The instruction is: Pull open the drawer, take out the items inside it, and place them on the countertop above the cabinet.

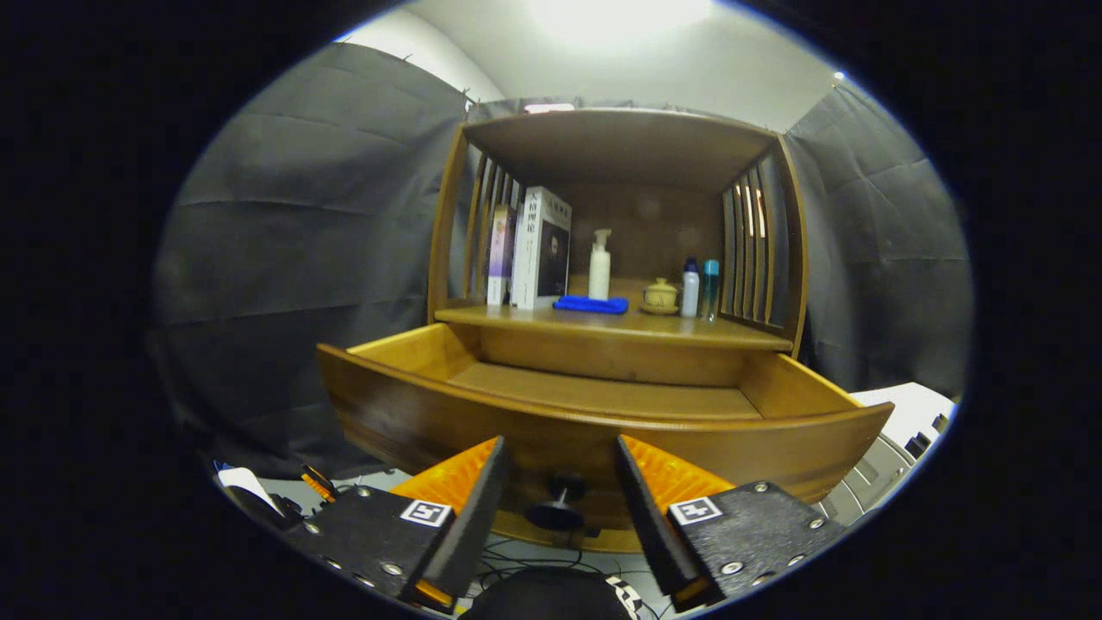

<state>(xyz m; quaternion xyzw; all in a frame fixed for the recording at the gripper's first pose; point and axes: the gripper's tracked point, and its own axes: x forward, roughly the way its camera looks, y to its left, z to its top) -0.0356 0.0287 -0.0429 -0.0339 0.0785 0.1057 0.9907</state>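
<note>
A wooden drawer stands pulled out from under the cabinet's countertop. Its visible floor is bare wood; the near part of the inside is hidden behind the drawer front. A dark round knob sticks out of the drawer front, and my gripper is open with the knob between its fingers, not touching either one. On the countertop lie a folded blue cloth, a white pump bottle, a small yellow lidded cup, a white bottle and a teal bottle.
Books stand upright at the countertop's left end, inside the cabinet's slatted sides. A white appliance sits to the right of the drawer. Cables and small clutter lie below and left of the fingers.
</note>
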